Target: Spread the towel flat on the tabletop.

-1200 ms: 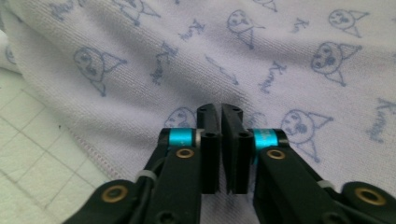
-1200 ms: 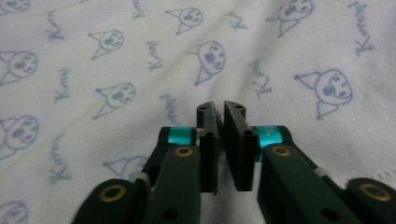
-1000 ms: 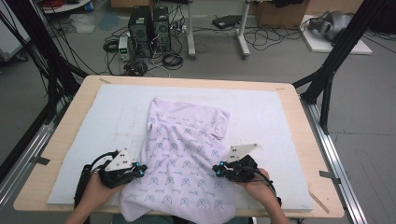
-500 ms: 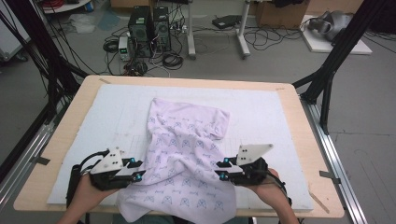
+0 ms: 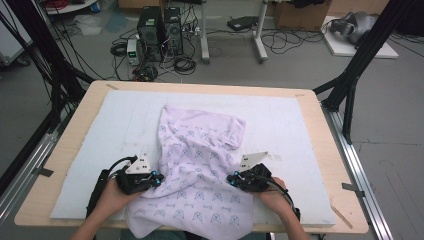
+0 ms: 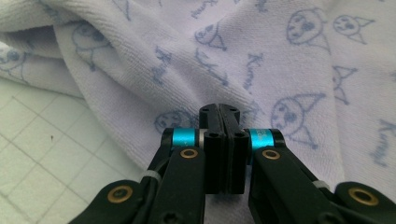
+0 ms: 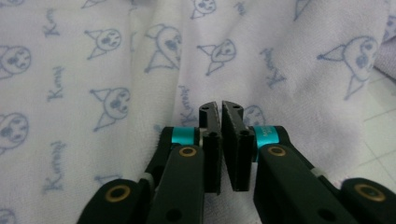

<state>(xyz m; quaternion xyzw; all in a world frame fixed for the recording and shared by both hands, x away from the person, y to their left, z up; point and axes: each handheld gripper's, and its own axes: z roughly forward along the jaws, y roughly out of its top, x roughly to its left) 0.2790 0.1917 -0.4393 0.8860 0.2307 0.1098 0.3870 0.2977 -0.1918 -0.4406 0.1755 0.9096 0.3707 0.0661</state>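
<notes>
Patterned towel on a padded wooden table (image 5: 327,150), both edges pinched.

The white mat (image 5: 100,135) covers the table; computer towers (image 5: 161,25) and cables sit on the floor beyond. Left hand-held gripper (image 5: 156,176) and right hand-held gripper (image 5: 232,178) each clamp narrow on the towel (image 5: 200,160), which hangs over the near edge.
</notes>
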